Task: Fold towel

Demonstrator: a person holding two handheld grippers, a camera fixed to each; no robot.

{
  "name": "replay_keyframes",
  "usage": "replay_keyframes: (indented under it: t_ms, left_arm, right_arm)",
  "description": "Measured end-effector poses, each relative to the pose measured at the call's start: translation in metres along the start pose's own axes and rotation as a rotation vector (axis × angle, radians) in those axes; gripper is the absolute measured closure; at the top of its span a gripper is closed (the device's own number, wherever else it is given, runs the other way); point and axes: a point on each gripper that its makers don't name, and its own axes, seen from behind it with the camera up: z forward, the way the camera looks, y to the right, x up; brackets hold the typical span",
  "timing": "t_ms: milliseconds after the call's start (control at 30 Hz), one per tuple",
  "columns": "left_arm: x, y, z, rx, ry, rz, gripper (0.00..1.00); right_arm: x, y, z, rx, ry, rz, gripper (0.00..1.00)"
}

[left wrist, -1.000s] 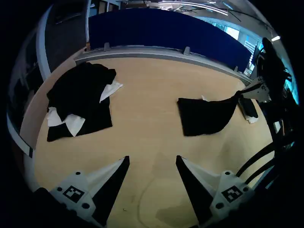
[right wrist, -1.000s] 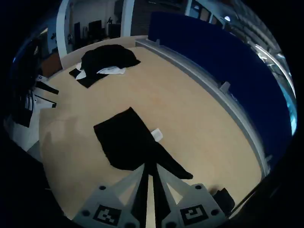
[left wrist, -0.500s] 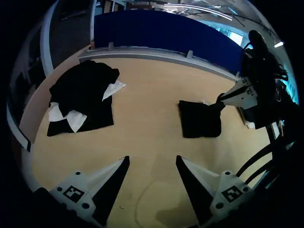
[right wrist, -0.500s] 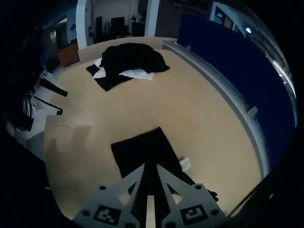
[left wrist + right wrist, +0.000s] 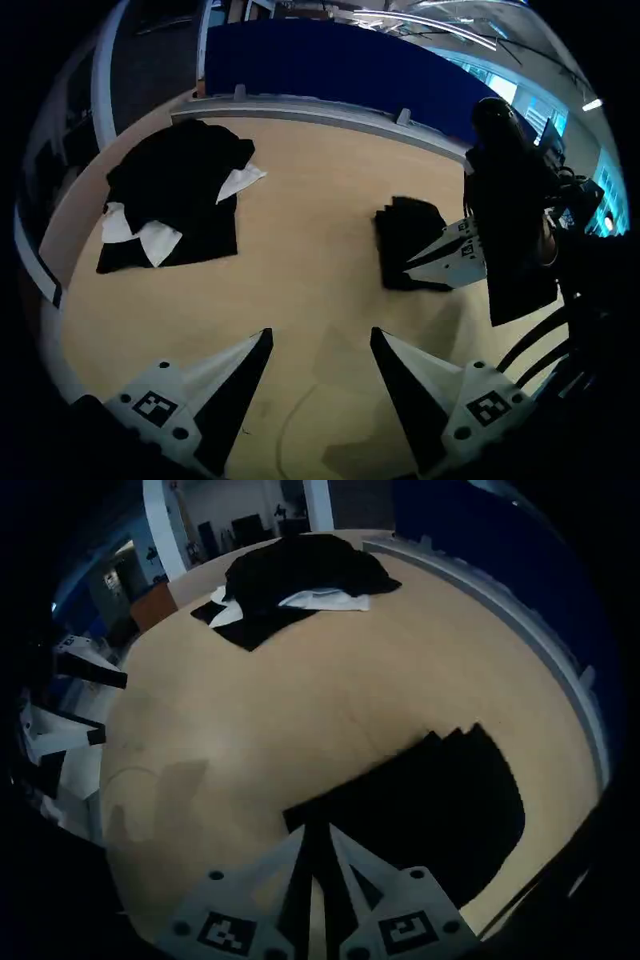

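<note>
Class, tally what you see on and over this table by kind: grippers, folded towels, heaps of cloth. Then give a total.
grippers: 2 (left gripper, right gripper)
folded black towel: 1
heap of black and white cloths: 1
total: 4

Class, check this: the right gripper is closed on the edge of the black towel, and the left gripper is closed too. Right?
No. The left gripper is open: the left gripper view shows its fingers wide apart over the table, holding nothing. The right gripper is closed on the edge of the black towel.
</note>
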Motion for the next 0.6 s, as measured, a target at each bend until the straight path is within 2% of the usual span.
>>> replay_keyframes:
  t_ms: [267,367,433,600]
  left_arm:
    - [0.001,-0.001,0.001,0.002,-0.001,0.011,0.10]
    - [0.002,0.000,-0.001,0.001,-0.001,0.013,0.10]
    - [0.003,0.000,-0.002,0.001,-0.001,0.015,0.10]
    - [0.003,0.001,-0.004,0.003,0.000,0.020,0.10]
  right_arm:
    - [-0.001,-0.001,-0.004,0.006,-0.003,0.003,0.94]
    - [-0.001,-0.001,-0.006,0.004,0.004,-0.001,0.91]
    - [0.001,-0.002,-0.008,0.003,0.013,-0.001,0.83]
    - [0.007,-0.005,-0.016,0.002,0.047,0.003,0.40]
